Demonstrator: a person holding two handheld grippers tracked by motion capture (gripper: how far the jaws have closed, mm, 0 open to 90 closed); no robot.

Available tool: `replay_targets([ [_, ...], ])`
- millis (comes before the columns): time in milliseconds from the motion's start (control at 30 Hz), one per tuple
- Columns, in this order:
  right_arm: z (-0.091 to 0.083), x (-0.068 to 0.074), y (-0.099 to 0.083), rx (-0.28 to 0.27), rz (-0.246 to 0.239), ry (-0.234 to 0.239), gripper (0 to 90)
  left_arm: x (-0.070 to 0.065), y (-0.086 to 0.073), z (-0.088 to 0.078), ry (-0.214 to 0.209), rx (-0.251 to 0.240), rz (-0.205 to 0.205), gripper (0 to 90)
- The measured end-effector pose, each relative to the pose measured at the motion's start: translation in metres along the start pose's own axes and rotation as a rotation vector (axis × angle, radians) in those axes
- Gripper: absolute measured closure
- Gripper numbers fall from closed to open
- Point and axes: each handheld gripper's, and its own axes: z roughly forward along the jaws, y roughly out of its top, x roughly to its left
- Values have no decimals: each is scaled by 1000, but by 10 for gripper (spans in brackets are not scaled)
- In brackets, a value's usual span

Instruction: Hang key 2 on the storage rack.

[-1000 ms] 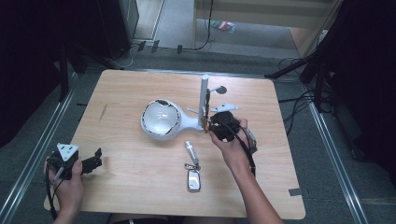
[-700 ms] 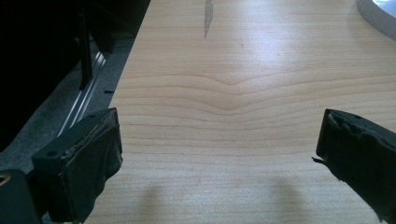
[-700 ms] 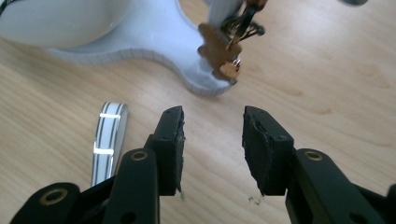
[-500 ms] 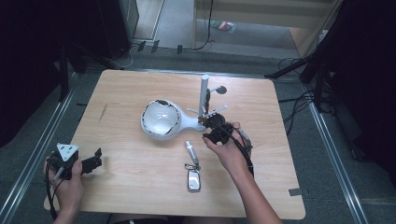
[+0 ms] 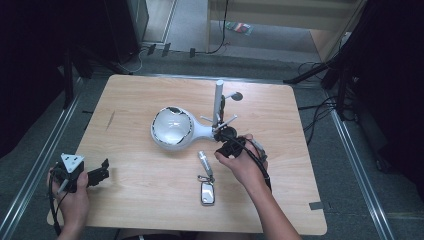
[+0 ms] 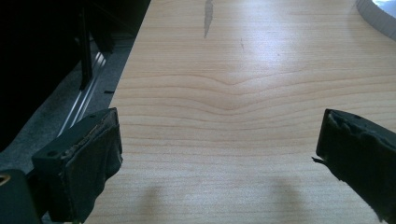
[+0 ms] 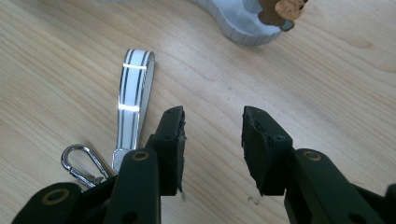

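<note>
Right gripper point(image 5: 227, 146) has come down and toward the person since a second ago, off the white key stand point(image 5: 172, 131) and its upright post point(image 5: 218, 100), and now hangs low just right of the keyring strap point(image 7: 133, 91); its jaws have just been opening a little and stand narrowly apart with bare wood between them, nothing held. Reading: the stand is left alone and the keyring is the next pick, not yet touched. Keyring with fob point(image 5: 207, 192) lies mid-table, nearer the near edge than the stand, carabiner point(image 7: 81, 164) toward the person. Left gripper point(image 5: 97, 176) rests at the near left corner, jaws wide, empty, unmoved. Room: open wood all round the keyring, left half of the table point(image 5: 125, 100) free; only the stand's base crowds the far side of the strap, and the right edge is well apart
</note>
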Motion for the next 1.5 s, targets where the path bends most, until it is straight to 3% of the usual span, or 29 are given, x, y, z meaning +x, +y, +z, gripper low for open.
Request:
replay_targets([
  [567,14,13,0,94,-13,59,606,0,0,0,-1,-1,-4,4],
  [867,20,23,4,104,-42,92,616,0,0,0,-2,0,-4,4],
  [1033,26,31,7,100,-86,98,653,0,0,0,-2,-1,-5,4],
  [1233,30,31,10,96,-70,110,674,0,0,0,-3,0,-5,4],
  [1500,36,29,14,95,-59,166,696,0,0,0,-3,0,-5,4],
])
